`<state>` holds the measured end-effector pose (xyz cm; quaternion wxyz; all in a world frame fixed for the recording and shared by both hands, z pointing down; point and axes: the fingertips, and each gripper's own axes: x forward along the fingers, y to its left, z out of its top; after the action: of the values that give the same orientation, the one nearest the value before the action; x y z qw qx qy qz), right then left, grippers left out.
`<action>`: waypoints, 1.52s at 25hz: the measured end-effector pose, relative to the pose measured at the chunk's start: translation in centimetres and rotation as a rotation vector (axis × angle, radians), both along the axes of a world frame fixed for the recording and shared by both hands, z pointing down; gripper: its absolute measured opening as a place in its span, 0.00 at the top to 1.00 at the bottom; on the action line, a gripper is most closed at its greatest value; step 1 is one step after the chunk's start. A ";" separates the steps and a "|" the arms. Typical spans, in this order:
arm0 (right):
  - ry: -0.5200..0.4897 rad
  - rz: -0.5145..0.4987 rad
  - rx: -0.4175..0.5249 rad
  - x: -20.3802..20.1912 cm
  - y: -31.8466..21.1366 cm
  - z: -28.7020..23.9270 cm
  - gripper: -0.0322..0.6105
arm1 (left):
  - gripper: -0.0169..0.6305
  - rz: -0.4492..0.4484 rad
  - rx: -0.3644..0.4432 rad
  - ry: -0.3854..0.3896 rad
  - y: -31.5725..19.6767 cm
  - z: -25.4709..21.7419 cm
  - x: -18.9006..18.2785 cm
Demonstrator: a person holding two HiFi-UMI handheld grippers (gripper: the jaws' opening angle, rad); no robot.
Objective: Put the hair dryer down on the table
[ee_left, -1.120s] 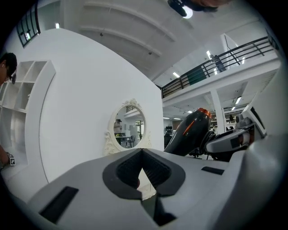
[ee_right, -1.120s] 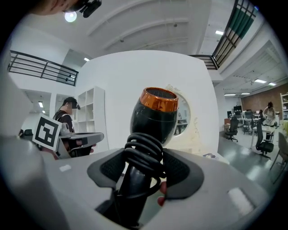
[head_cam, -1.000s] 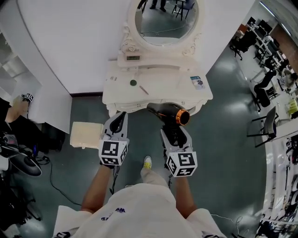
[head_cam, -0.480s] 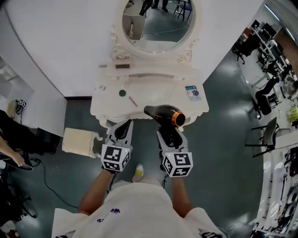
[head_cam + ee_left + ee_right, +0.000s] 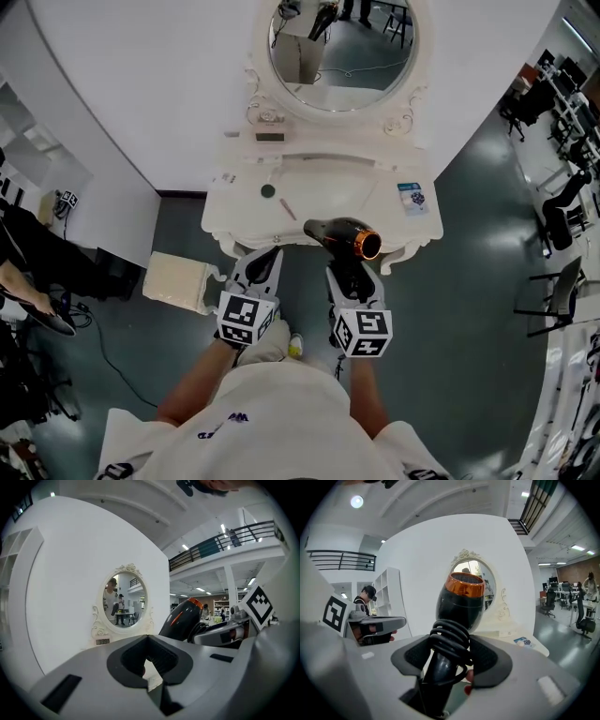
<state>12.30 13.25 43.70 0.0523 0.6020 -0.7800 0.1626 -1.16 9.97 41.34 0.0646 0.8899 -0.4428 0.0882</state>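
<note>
Hair dryer (image 5: pixel 345 236): black, with an orange ring round its mouth. You hold it by the handle.
Where it is: up in the air at the front edge of the white table (image 5: pixel 319 173), not lying on it. From your head, its mouth points to the right.
Cord (image 5: pixel 451 641): black and curly, wound round the handle just at the jaws.
Right gripper (image 5: pixel 352 274): your jaws are closed tight on the handle and the cord.
Left gripper (image 5: pixel 263 264): your jaws are pressed together with nothing in them. It is just beside the right one, low in front of the table.
On the table: a small dark round thing (image 5: pixel 268 190), a thin stick (image 5: pixel 290 207) and a blue and white card (image 5: pixel 411 198), all apart from the dryer.
Mirror (image 5: pixel 342 42): oval, standing at the back of the table.
Floor: a cream box (image 5: pixel 178 281) sits to your left, near the table.
</note>
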 end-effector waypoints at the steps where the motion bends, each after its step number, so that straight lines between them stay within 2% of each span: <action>1: 0.003 -0.002 0.006 0.1 -0.1 -0.2 0.53 | 0.96 -0.004 0.012 -0.008 -0.4 -0.2 -0.1; 7: 0.023 0.025 0.021 0.8 -2.0 -0.7 0.53 | 0.96 0.026 0.002 0.037 -2.8 -0.6 0.2; 12: 0.023 0.016 -0.021 1.8 -3.4 0.5 0.53 | 0.96 0.017 0.008 0.018 -4.8 0.1 0.6; 23: 0.033 -0.063 -0.063 0.8 -12.8 0.4 0.53 | 0.96 -0.056 -0.013 0.082 -13.4 -0.3 -0.8; 27: 0.116 -0.082 -0.044 0.4 -17.3 -0.5 0.53 | 0.96 -0.066 0.017 0.095 -18.4 -1.4 -0.9; 29: 0.141 -0.082 -0.066 0.4 -18.6 -0.1 0.53 | 0.96 -0.071 0.032 0.090 -20.2 -1.1 -0.9; 38: 0.155 -0.042 -0.165 1.2 -23.8 3.6 0.53 | 0.96 -0.088 -0.042 0.131 -27.9 2.9 -1.0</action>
<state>13.46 -10.59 47.27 0.1653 0.5898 -0.7701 0.1781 -2.15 -17.88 44.24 0.1161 0.8718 -0.4745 0.0359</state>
